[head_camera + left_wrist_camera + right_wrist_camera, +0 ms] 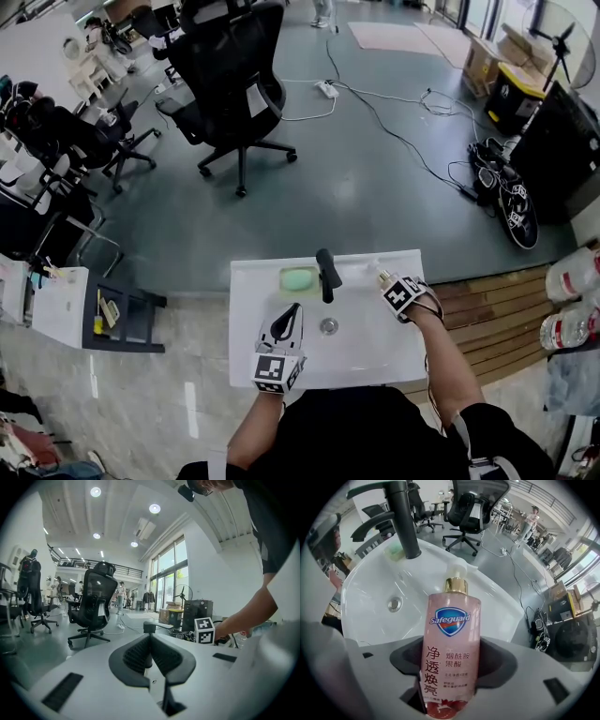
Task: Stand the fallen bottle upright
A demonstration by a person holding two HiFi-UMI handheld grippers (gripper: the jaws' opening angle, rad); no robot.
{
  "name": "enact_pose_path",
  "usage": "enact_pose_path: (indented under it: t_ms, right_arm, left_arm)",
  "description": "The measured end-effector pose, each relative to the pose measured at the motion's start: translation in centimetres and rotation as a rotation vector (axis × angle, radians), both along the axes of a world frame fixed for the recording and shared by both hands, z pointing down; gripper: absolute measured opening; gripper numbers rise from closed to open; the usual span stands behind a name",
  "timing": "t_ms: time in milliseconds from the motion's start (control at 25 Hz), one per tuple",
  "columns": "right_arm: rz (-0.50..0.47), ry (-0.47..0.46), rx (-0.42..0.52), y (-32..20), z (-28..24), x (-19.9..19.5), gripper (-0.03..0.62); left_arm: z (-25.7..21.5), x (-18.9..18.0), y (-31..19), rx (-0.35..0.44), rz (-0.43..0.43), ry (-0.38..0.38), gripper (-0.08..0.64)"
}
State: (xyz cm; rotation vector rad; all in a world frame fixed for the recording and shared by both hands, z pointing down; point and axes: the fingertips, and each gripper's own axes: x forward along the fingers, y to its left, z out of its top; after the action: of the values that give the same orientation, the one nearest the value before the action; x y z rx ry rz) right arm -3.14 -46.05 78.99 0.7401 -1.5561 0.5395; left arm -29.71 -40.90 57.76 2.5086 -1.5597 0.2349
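Bright, even daylight from windows (166, 581) plus ceiling spots (154, 508) above them; fisheye bend and black vignette in both gripper views, sharp focus, soft shadows

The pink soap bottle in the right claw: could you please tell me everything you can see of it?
The soap bottle looks like translucent pink plastic, with a gold collar and a white pump head. Its label shows a blue Safeguard shield above dark red Chinese characters. It appears to lie on its side on the rim of the white sink, right of the black faucet, with the pump end toward the far edge. The right claw grips its lower body, pads pressed on both sides.
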Motion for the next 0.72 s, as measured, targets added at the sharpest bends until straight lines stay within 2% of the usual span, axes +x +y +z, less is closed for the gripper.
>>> enact_pose_path:
  t_ms: [400, 720]
  right_arm:
    - [0.037, -0.062, 0.093, 0.1, -1.1, 0.3, 0.316]
    - [0.065, -0.147, 0.284, 0.6, -4.4, 0.1, 0.316]
  left_arm:
    - [-0.7, 0.5, 0.8, 0.011, 0.033, 0.014, 0.018]
    - [-0.1, 0.8, 1.5, 0.002, 0.040, -0.004, 0.018]
